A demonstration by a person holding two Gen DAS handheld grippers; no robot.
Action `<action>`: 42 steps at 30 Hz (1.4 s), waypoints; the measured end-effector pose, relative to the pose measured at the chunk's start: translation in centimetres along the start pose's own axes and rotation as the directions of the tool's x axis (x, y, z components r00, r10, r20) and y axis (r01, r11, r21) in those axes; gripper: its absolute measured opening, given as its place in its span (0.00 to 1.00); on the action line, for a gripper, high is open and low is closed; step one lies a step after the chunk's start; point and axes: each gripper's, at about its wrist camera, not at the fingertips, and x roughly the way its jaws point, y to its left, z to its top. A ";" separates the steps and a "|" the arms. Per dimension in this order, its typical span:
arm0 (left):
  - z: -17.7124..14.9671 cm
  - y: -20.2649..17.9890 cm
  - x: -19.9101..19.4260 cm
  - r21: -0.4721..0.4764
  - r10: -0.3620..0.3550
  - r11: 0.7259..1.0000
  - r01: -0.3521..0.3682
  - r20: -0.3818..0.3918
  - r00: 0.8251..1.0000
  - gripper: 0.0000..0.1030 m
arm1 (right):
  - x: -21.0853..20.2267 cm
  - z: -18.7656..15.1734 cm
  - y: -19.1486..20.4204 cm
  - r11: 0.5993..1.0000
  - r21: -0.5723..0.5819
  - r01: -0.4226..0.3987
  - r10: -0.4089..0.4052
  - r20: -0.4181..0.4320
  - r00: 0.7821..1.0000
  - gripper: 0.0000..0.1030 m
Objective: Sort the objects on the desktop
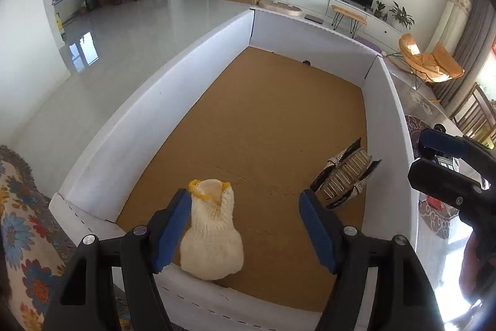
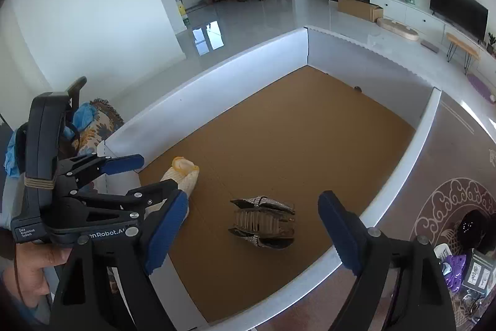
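Left wrist view: the left gripper (image 1: 245, 225) stands released over the white-walled box (image 1: 130, 126), with the knitted cream pouch (image 1: 212, 233) lying between its fingers, apparently untouched by either pad. It looks soft and light; pinching mid-body should hold. The right gripper (image 2: 252, 233) also hangs released, the rhinestone hair claw (image 2: 263, 225) just ahead between its fingers: rigid, probably slippery, best taken across its flat sides.

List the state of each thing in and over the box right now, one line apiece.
Left tongs: open, above the knitted piece, pads not pressing it.
Right tongs: open, above the hair claw, nothing gripped.
Knitted piece: lying on the box floor, near corner.
Hair claw: lying on the floor, free.
Box: open-topped.
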 end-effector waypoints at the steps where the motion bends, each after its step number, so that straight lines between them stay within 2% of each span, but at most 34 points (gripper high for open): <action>1: -0.1 -1.0 -0.8 0.009 -0.012 1.000 0.012 0.019 1.000 0.69 | -0.8 -0.3 -0.5 1.000 0.003 0.012 -0.012 0.022 1.000 0.88; 3: -0.6 -3.7 -2.7 0.036 -0.082 0.996 0.080 0.055 0.995 0.69 | -3.1 -1.4 -1.7 0.999 0.007 0.038 -0.039 0.072 0.997 0.88; 5: -1.6 -7.6 -4.4 0.086 -0.171 0.983 0.164 0.081 0.982 0.75 | -5.4 -3.0 -3.9 0.996 0.023 0.083 -0.086 0.121 0.989 0.91; 7: -3.3 -12.1 -5.7 0.163 -0.266 0.955 0.248 0.097 0.959 0.94 | -8.2 -5.9 -6.4 0.988 0.063 0.139 -0.147 0.160 0.976 0.98; 8: -4.3 -14.3 -6.0 0.197 -0.312 0.937 0.289 0.098 0.945 0.97 | -9.6 -7.7 -7.6 0.981 0.091 0.169 -0.182 0.171 0.968 0.99; 10: -6.2 -18.4 -5.9 0.244 -0.398 0.895 0.372 0.065 0.915 0.99 | -11.7 -11.9 -11.0 0.957 0.165 0.238 -0.265 0.168 0.950 1.00; 12: -7.9 -22.2 -4.0 0.256 -0.443 0.866 0.429 -0.004 0.897 0.99 | -13.6 -16.4 -14.5 0.913 0.248 0.324 -0.360 0.118 0.925 1.00; 14: -9.2 -25.4 -1.3 0.250 -0.433 0.864 0.436 -0.070 0.899 0.99 | -15.2 -20.8 -18.1 0.858 0.314 0.407 -0.445 0.056 0.894 1.00; 17: -11.3 -29.1 1.9 0.272 -0.400 0.868 0.416 -0.115 0.910 0.99 | -17.7 -26.4 -22.5 0.774 0.351 0.526 -0.551 -0.035 0.834 1.00; 18: -12.2 -30.0 2.7 0.284 -0.379 0.871 0.400 -0.127 0.917 0.99 | -18.2 -27.7 -23.3 0.754 0.361 0.548 -0.569 -0.058 0.820 1.00; 20: -13.3 -31.1 4.4 0.303 -0.349 0.874 0.379 -0.151 0.925 0.99 | -19.1 -29.9 -24.5 0.729 0.383 0.568 -0.584 -0.086 0.807 1.00; 24: -14.4 -33.0 5.3 0.383 -0.304 0.861 0.334 -0.138 0.943 0.99 | -19.2 -31.6 -25.1 0.707 0.418 0.570 -0.583 -0.112 0.805 1.00; 25: -14.5 -33.6 5.5 0.410 -0.288 0.855 0.317 -0.132 0.948 1.00 | -19.1 -31.5 -25.0 0.705 0.410 0.579 -0.592 -0.111 0.799 1.00; 28: -14.7 -35.4 6.1 0.509 -0.229 0.823 0.252 -0.107 0.967 1.00 | -18.1 -31.0 -24.6 0.703 0.371 0.607 -0.608 -0.131 0.783 1.00; 30: -14.4 -36.2 6.4 0.523 -0.260 0.807 0.274 -0.101 0.960 1.00 | -17.6 -30.9 -24.5 0.696 0.351 0.626 -0.619 -0.150 0.771 1.00; 35: -12.6 -36.9 7.4 0.504 -0.251 0.824 0.257 -0.081 0.965 1.00 | -17.3 -30.9 -24.2 0.684 0.333 0.649 -0.641 -0.151 0.753 1.00; 39: -12.3 -36.5 7.6 0.496 -0.255 0.829 0.260 -0.079 0.964 1.00 | -17.4 -31.0 -24.5 0.688 0.347 0.637 -0.628 -0.154 0.763 1.00; 42: -12.3 -36.5 7.6 0.496 -0.256 0.828 0.261 -0.080 0.963 1.00 | -17.6 -31.3 -25.3 0.703 0.392 0.593 -0.584 -0.158 0.796 1.00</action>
